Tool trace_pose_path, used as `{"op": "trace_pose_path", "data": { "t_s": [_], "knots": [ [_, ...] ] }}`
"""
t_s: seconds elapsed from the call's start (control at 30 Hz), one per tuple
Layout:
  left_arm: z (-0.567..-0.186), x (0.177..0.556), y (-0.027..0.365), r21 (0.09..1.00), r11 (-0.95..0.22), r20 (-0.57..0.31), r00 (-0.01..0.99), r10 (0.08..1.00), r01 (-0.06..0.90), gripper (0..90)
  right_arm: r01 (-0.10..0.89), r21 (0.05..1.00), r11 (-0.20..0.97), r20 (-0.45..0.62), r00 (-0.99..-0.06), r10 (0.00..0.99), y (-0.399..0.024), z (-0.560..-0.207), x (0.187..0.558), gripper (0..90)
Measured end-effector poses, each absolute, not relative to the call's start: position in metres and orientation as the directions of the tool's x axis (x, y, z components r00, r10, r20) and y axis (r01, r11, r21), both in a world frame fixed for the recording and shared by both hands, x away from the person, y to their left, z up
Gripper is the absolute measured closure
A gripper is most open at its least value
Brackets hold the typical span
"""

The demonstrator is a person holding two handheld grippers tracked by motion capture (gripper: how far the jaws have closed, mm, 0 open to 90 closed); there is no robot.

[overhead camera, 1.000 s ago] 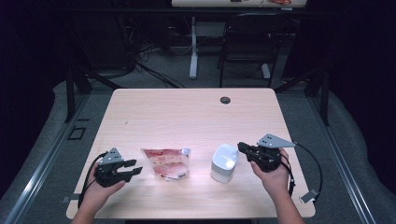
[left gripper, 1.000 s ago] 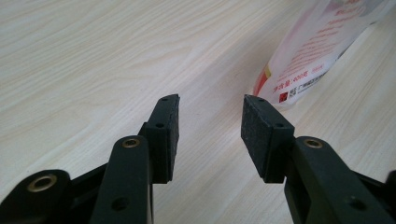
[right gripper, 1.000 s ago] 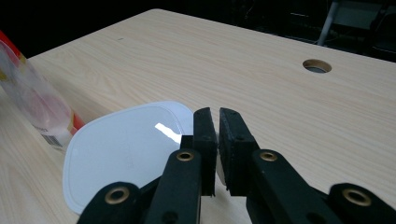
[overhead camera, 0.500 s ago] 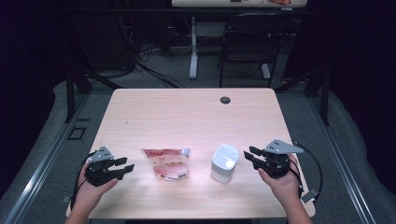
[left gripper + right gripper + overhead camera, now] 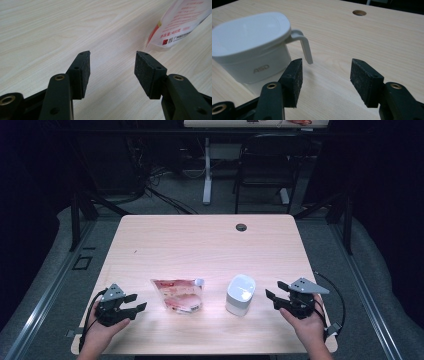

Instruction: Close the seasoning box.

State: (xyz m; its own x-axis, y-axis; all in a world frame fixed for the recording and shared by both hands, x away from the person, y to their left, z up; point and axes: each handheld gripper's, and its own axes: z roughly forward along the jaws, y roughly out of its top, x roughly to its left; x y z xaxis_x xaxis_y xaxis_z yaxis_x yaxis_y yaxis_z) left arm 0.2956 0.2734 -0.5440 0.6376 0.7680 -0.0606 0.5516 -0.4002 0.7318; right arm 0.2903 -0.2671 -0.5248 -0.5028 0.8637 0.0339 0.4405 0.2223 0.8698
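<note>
L gripper (image 5: 131, 303) near the front-left corner of the wooden table (image 5: 200, 245), held low over the top, jaws have just been opening, now spread wide w/ nothing between them. In the left gripper view its pads (image 5: 85, 71) frame bare wood; pouch corner sits up and to the right, apart from the jaws

Red-and-white printed pouch (image 5: 178, 294) lies flat just right of L gripper, not touching it, small white cap at its top-right corner

White lidded cup (image 5: 240, 294) stands upright right of the pouch, near it but w/ a gap. Right gripper view shows the lid on, "ASD" on the wall, thin handle (image 5: 303, 45) pointing toward the jaws

R gripper (image 5: 275, 292) just right of the cup, jaws have just been opening, now wide, empty. Its left pad (image 5: 295, 77) is close under the handle tip; can't tell if touching, looks clear

Cable hole (image 5: 241, 227) at the far edge of the table
</note>
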Motion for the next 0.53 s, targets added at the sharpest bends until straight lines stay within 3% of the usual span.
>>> {"op": "trace_pose_path", "data": {
  "t_s": [0.53],
  "knots": [
    [-0.555, 0.295, 0.268, 0.724, -0.409, -0.067, 0.647, 0.760, 0.556, 46.1, 0.468, 0.824, 0.320, -0.019, -0.540, 0.841, -0.254, -0.554, 0.292, 43.0]
  ]
}}
